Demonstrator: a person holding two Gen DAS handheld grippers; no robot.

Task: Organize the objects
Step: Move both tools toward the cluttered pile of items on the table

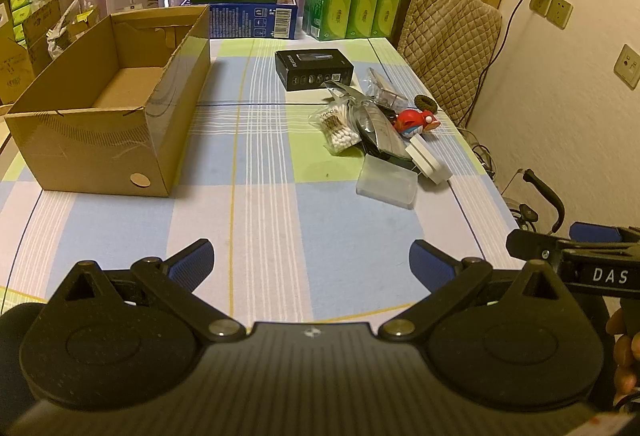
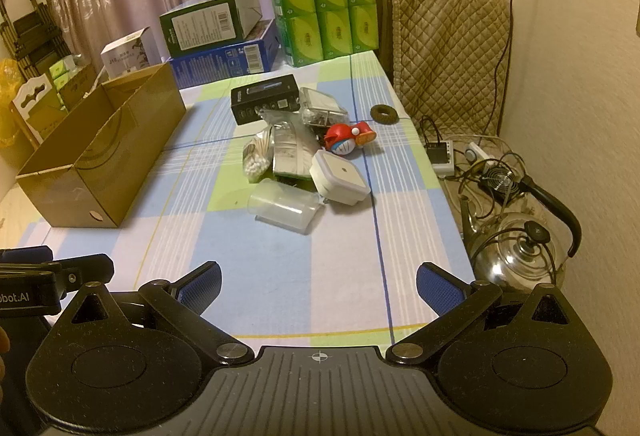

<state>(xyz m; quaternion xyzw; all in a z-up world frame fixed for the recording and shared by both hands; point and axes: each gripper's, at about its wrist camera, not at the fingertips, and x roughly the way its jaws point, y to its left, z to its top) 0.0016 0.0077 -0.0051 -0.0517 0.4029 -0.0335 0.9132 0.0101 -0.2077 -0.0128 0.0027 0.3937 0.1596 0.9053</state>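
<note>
Evidently nothing is sorted: the cardboard box [image 1: 120,92] sits empty, the pile of small items [image 2: 304,156] untouched, left gripper [image 1: 312,260] and right gripper [image 2: 318,282] both spread apart, holding nothing.

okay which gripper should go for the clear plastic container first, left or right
Right, probably. The clear plastic container lies almost straight ahead of the right gripper, whose jaws stand open. From the left gripper it sits off to the right, while the cardboard box is on the left.

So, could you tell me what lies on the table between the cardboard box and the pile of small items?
Nothing: between the cardboard box and the pile only bare checked tablecloth shows, in both wrist views.
</note>
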